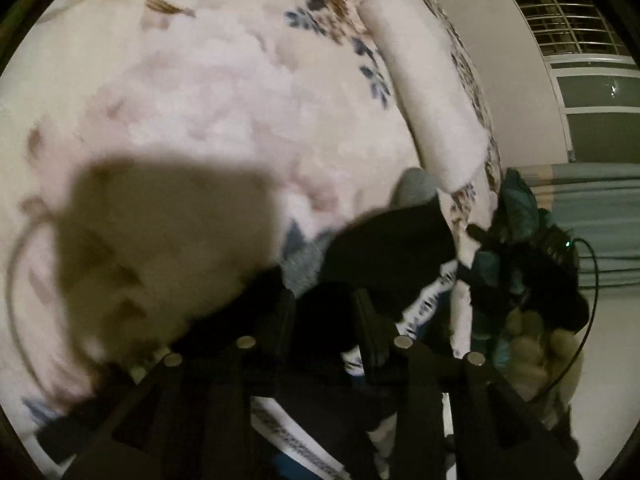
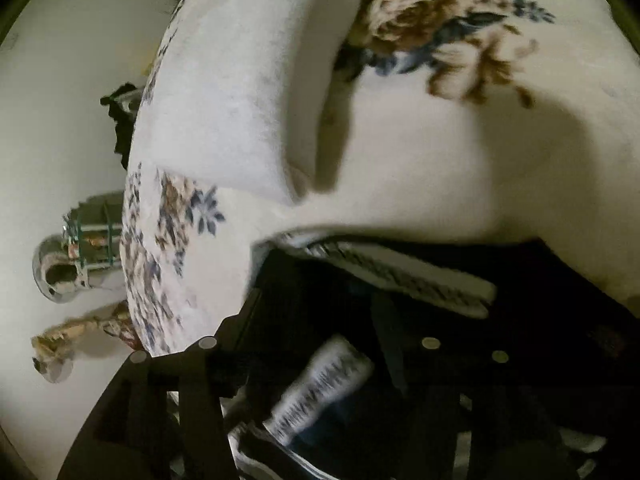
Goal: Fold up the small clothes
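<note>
A small dark garment [image 1: 384,248] with white patterned trim [image 1: 428,300] hangs between my two grippers above a cream floral bed cover [image 1: 208,92]. My left gripper [image 1: 324,312] has dark cloth between its fingers and looks shut on it. In the right wrist view the same dark garment [image 2: 540,288] with its white patterned band [image 2: 404,276] fills the bottom. My right gripper [image 2: 316,320] has cloth bunched between its fingers and looks shut on it. Both views are blurred.
A cream pillow [image 1: 432,92] lies along the bed's edge; it also shows in the right wrist view [image 2: 248,92]. The other hand-held gripper [image 1: 532,264] and a hand [image 1: 528,344] are at right. A chrome object [image 2: 60,276] and a rope toy [image 2: 72,340] lie on the floor.
</note>
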`<state>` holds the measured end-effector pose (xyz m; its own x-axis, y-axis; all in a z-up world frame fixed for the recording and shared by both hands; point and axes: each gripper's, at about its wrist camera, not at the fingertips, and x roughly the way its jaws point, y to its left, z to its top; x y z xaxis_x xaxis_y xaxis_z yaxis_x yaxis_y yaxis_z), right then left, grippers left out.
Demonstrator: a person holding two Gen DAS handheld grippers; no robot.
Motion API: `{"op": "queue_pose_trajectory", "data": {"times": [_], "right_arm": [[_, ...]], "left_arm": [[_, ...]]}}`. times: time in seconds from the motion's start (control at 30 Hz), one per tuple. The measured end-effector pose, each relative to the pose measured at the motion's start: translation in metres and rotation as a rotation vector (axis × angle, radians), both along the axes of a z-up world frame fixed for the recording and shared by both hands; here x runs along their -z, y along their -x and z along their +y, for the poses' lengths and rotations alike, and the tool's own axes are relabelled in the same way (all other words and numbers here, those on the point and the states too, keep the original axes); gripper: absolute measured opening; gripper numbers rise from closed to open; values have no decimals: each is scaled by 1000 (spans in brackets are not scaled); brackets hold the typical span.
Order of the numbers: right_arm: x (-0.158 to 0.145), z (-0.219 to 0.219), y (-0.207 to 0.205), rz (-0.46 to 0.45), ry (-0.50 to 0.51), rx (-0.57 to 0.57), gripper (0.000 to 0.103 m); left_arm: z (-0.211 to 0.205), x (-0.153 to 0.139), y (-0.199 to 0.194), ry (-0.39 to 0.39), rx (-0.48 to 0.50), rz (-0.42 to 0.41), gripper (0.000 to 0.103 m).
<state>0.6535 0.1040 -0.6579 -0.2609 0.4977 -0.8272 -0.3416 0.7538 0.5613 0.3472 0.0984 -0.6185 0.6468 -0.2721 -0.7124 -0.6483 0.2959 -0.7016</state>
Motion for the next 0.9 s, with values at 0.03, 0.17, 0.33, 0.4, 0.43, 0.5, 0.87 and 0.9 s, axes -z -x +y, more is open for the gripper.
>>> {"op": "queue_pose_trajectory", "data": {"times": [0.03,0.17,0.33,0.4,0.43,0.5,0.87,0.9], "right_arm": [[0,-6,3,3,3,-14,57],[14,-25,10,38,22,-39,57],[21,-30,18,27,-24,-26,6],[17,-29,17,-24,-11,-10,6],[17,-28,16,-42,3,6,6],[16,-28,13,-65,13,26,5],[5,-50,11,-33,71,-71,54],[7,-56,12,-29,90,-95,54]], "left_arm": [[-3,-1,-1,11,2,-6,27],[-18,3,-15,23,16,-14,24],[-25,-4,-30,-102,23,-11,5],[-25,-10,-27,-139,34,-15,5],[-26,-10,-26,-149,38,-14,5],[-23,-12,-19,-158,47,-11,4],[-22,-14,2,-27,40,-49,18],[-25,-12,0,-23,47,-49,22]]}}
